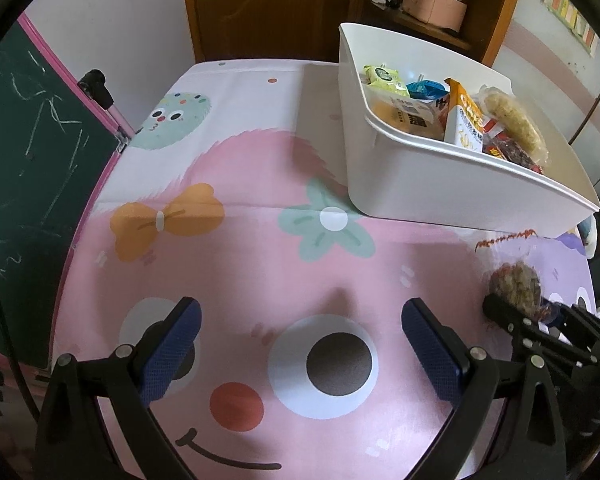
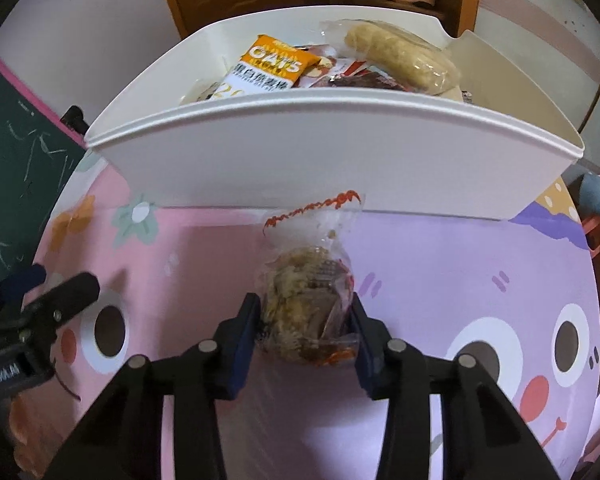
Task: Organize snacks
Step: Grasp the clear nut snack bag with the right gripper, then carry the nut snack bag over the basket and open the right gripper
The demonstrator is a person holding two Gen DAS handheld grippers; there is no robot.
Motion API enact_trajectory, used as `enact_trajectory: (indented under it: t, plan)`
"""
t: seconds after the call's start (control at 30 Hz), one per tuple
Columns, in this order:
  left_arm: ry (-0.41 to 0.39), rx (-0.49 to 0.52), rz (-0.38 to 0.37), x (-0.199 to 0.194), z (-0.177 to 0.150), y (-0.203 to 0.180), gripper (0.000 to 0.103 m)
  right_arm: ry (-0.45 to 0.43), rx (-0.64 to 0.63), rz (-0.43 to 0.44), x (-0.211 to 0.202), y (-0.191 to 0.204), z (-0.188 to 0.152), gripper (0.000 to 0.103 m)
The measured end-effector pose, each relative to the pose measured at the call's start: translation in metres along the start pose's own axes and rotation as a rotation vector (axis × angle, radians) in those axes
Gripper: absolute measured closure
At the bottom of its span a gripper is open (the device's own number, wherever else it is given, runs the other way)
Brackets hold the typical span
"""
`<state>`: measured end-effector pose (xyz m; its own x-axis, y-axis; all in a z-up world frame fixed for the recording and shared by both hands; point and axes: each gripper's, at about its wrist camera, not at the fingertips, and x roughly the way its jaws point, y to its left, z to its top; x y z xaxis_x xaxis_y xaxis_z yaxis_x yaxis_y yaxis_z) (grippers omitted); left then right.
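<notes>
Right fingers (image 2: 305, 314) are pinching the snack bag (image 2: 306, 300) on the tabletop (image 2: 420, 264), just before the bin (image 2: 332, 152). Light, crinkly, crumbly imo; squeezing its middle w/ care. Left fingers (image 1: 300, 344) are gaping, empty.

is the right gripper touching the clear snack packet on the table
Touching: the right wrist view shows the right gripper with both pads pressed against the snack packet.

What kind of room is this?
Probably a child's room or playroom at home: a cartoon monster tablecloth, a green chalkboard with scribbles, and a wooden door behind the white snack bin.
</notes>
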<state>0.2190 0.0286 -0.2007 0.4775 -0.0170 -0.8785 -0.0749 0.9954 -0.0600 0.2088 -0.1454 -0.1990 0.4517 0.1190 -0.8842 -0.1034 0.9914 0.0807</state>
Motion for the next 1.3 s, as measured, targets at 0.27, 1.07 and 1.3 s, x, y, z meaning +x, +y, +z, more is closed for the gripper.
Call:
enact_trajectory:
  t: [0.27,1.07,1.3]
  plan:
    - [-0.040,0.025,-0.008,-0.027,-0.005,-0.004,0.003,0.019,-0.010,0.033,-0.021,0.002,-0.016,0.061]
    - [-0.294,0.079,-0.065,-0.186,0.131,-0.046,0.003,-0.484,-0.010,-0.058,-0.209,-0.011,0.106,0.061]
    - [-0.391,0.085,-0.040,-0.209,0.173,-0.061,0.003,-0.544,-0.008,-0.088,-0.219,-0.007,0.158,0.061]
